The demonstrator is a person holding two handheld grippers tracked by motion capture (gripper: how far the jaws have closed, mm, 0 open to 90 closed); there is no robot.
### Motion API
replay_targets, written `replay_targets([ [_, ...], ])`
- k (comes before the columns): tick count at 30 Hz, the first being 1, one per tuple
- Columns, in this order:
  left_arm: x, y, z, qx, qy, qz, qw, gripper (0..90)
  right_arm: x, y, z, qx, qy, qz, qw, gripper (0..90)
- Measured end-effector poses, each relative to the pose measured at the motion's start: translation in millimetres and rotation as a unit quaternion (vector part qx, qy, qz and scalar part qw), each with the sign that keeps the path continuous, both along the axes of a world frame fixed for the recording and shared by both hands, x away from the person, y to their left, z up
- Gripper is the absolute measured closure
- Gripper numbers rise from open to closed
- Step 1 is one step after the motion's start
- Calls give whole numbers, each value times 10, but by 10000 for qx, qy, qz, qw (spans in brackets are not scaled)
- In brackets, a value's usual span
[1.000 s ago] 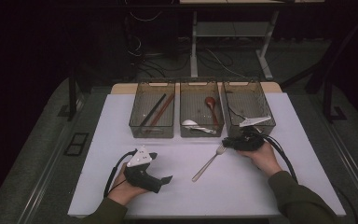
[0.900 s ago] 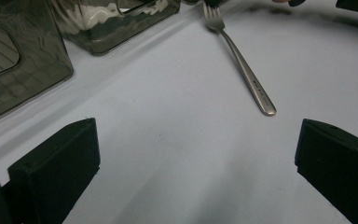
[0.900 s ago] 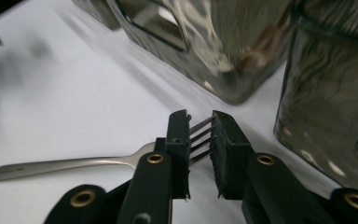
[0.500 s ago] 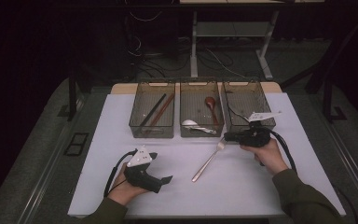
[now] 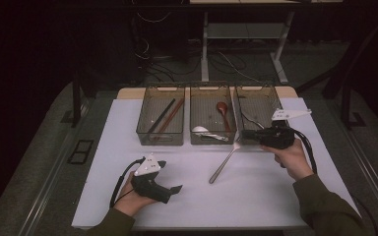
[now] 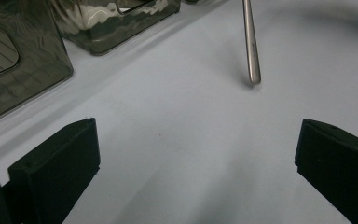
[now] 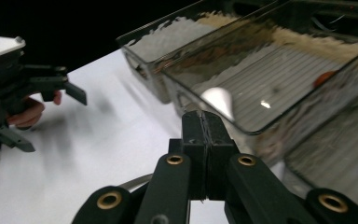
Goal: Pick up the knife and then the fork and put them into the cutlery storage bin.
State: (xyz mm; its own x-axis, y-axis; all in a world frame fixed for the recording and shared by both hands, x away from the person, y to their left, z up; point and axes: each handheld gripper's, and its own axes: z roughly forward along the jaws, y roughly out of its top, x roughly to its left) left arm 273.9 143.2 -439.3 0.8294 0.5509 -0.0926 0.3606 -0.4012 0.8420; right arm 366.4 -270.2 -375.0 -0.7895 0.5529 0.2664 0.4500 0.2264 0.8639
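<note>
A metal fork [image 5: 224, 162] slants over the white mat, head end up, handle tip low near the mat. My right gripper [image 5: 245, 133] points left in front of the right bin and is shut on the fork's head; its jaws have just been closing with the fork between them. In the right gripper view the jaws [image 7: 205, 122] press together and the fork's handle [image 7: 135, 181] shows below them. My left gripper [image 5: 170, 176] rests on the mat at the near left, open with nothing in it. In the left gripper view its jaws [image 6: 196, 154] stand wide and the fork's handle [image 6: 251, 42] hangs ahead.
Three clear bins stand in a row at the back of the mat [image 5: 256, 196]. The left bin [image 5: 142, 130] holds chopsticks [image 5: 165, 115], the middle bin [image 5: 193, 118] spoons [image 5: 221, 110], and the right bin [image 5: 275, 101] has metal cutlery in it.
My right gripper has risen with the fork: its head end came up off the mat, so the fork now slants instead of lying flat. The left gripper has not moved.
</note>
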Motion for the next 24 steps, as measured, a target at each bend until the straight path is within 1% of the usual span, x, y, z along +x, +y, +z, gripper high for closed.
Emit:
replay_targets([
  [6,1,0,-3,-1,12,2,10000,0,29,-169,159,-38,-155,-267,9995,890],
  [11,0,2,-1,-13,11,7,10000,0,57,-328,348,-107,-318,-492,9982,890],
  [15,-1,2,0,-6,8,1,10000,0,80,-470,505,-135,-441,-700,9965,890],
  [18,1,2,-1,-3,5,-7,10000,0,99,-550,595,-166,-509,-830,9951,890],
  [24,4,2,-2,20,-3,-14,10000,0,161,-703,773,-299,-634,-1087,9916,890],
])
